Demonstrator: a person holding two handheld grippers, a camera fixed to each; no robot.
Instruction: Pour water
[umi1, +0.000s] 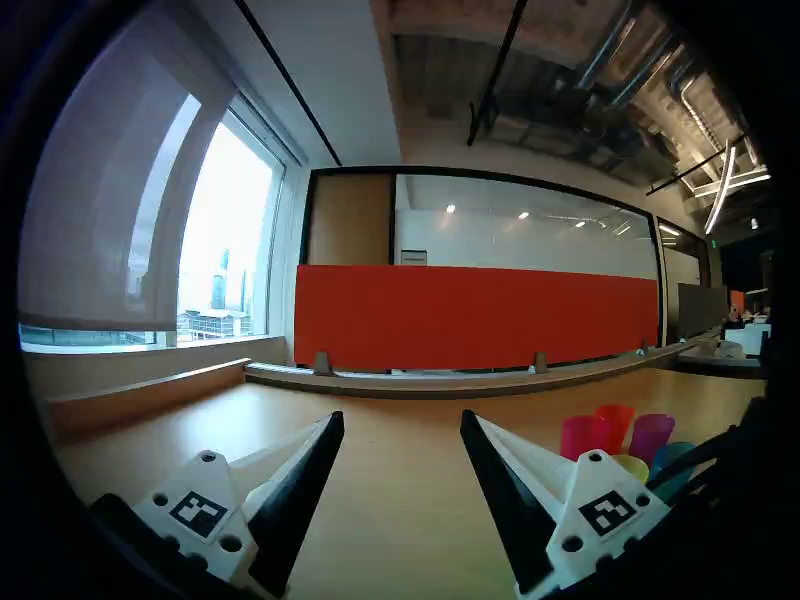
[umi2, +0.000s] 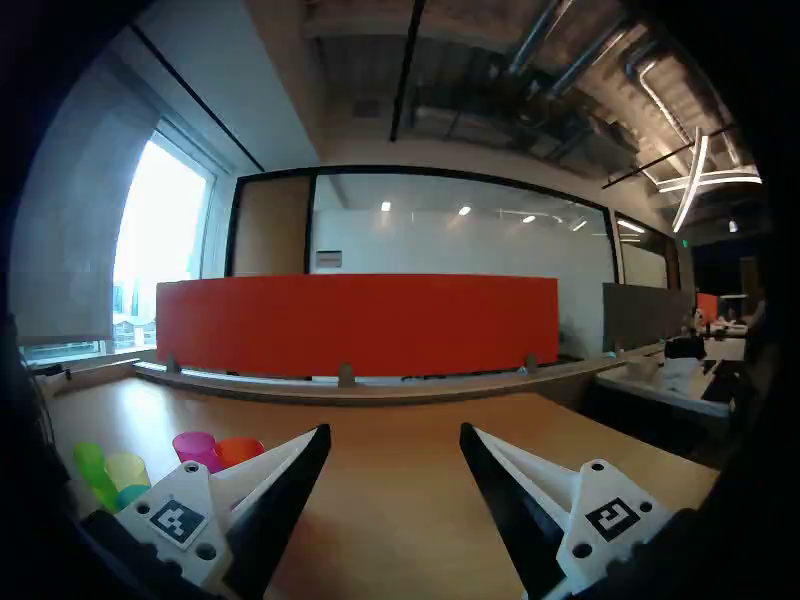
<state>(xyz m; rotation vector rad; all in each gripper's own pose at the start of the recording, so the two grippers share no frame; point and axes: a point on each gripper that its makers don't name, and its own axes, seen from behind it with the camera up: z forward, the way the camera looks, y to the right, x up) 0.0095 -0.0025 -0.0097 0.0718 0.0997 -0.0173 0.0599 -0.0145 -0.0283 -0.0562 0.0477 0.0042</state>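
Several coloured plastic cups (umi1: 612, 432) stand in a cluster on the wooden table, at the right of the left gripper view, just beyond the right finger. The same cups (umi2: 205, 449) appear low left in the right gripper view, partly hidden behind that gripper's left finger. My left gripper (umi1: 402, 432) hovers over the table, open, with nothing between its fingers. My right gripper (umi2: 395, 443) is likewise open and holds nothing. I see pink, orange, purple, yellow, teal and green cups; what they hold cannot be made out.
The wooden table (umi1: 400, 500) runs back to a red divider panel (umi1: 470, 318) along its far edge. A bright window (umi1: 225, 250) is on the left. Other desks (umi2: 680, 385) stand off to the right.
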